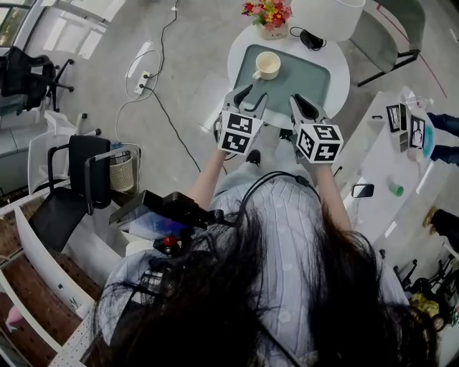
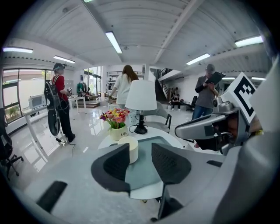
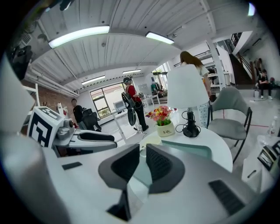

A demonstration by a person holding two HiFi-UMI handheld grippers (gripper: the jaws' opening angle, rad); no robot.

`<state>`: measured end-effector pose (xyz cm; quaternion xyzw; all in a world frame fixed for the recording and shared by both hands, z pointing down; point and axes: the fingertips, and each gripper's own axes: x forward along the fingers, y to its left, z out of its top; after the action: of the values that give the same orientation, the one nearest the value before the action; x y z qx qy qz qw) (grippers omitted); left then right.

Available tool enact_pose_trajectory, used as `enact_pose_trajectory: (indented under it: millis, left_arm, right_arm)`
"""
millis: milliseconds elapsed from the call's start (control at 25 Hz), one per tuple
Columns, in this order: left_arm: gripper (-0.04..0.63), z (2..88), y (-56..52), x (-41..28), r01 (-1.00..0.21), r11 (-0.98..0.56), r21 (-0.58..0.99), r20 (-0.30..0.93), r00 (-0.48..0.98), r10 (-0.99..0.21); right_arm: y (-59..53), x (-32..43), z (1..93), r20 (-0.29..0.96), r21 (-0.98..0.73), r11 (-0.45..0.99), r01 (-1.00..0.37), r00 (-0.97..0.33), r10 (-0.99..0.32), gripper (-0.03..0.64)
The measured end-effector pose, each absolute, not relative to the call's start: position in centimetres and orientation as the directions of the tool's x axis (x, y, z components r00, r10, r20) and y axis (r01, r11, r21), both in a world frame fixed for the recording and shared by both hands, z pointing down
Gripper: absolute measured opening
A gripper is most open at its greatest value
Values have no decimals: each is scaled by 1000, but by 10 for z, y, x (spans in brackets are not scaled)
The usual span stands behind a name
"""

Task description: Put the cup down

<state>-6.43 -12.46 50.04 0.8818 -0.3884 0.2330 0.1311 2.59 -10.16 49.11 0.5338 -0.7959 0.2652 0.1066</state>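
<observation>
A cream cup [image 1: 267, 65] stands upright on the grey-green tray [image 1: 308, 75] of a round white table [image 1: 341, 72], held by neither gripper. My left gripper [image 1: 251, 97] hovers short of the tray's near edge, its jaws partly apart with nothing between them. In the left gripper view the cup [image 2: 133, 148] shows beyond the left gripper [image 2: 140, 148], partly hidden by the left jaw. My right gripper [image 1: 301, 104] hangs beside it to the right. In the right gripper view the right gripper [image 3: 143, 148] shows a narrow empty slit between its jaws.
A flower pot [image 1: 269, 18], a white lamp [image 1: 326, 14] and a black cable [image 1: 310, 37] stand at the table's far side. A grey chair [image 1: 391, 36] is behind it. A long white table [image 1: 387, 165] lies to the right, an office chair [image 1: 72, 186] to the left. People stand farther off.
</observation>
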Motion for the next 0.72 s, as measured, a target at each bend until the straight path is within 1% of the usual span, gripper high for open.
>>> enact_pose_trajectory:
  millis: [120, 200, 360, 720]
  left_arm:
    - [117, 500, -113, -74, -745, -665, 45, 506, 591, -628]
    - [92, 499, -106, -80, -741, -669, 46, 503, 596, -626]
    - [68, 495, -93, -91, -727, -685, 45, 502, 609, -614]
    - [37, 495, -70, -98, -720, -691, 72, 501, 625, -599]
  right_arm:
    - [-89, 18, 490, 450, -306, 270, -913, -388, -805, 63]
    - [-81, 13, 489, 447, -302, 257, -918, -375, -812, 63]
    - [-67, 4, 487, 448, -295, 229, -927, -346, -824, 64]
    - [-43, 4, 482, 455, -273, 191, -943, -301, -838, 63]
